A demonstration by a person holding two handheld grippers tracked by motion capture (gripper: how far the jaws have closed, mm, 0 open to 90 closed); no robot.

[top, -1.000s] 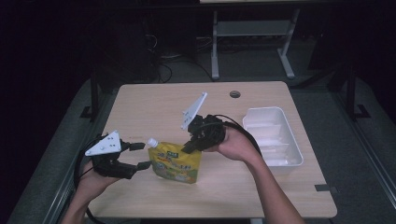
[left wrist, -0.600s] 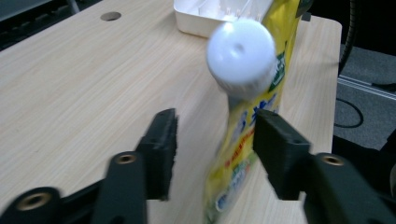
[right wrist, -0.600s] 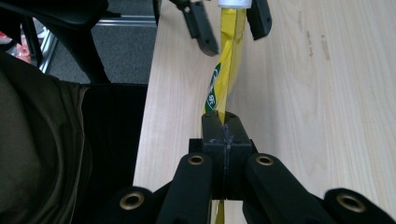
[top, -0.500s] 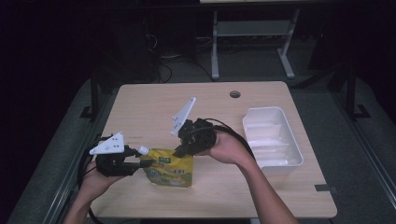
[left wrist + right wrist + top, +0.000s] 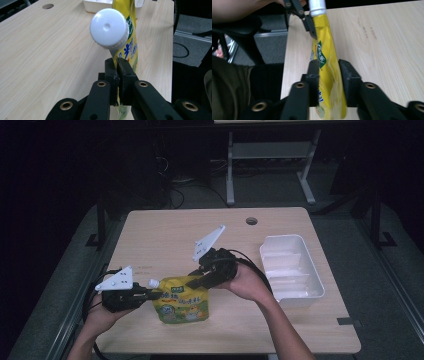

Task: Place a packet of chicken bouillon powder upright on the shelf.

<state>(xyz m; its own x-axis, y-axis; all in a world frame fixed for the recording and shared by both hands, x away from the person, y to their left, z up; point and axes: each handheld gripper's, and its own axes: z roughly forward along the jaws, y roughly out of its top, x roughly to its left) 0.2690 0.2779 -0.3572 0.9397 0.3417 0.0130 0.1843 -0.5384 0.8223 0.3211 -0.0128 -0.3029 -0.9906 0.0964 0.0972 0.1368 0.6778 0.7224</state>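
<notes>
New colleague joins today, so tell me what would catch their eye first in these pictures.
The bright yellow pouch with its white cap stands out near the front edge of the wooden table, held between two hand-held grippers. The left gripper is clamped on the pouch's edge just below the cap, while the right gripper has just been opening, its jaws standing apart with the pouch between them. A white tray sits at the table's right side.

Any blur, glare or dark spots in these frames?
High view: table evenly lit, surroundings nearly black, pouch print too small to read. Left gripper view: cap bright but sharp, jaws slightly soft up close. Right gripper view: pouch soft and smeared near the jaws, left edge dark.
</notes>
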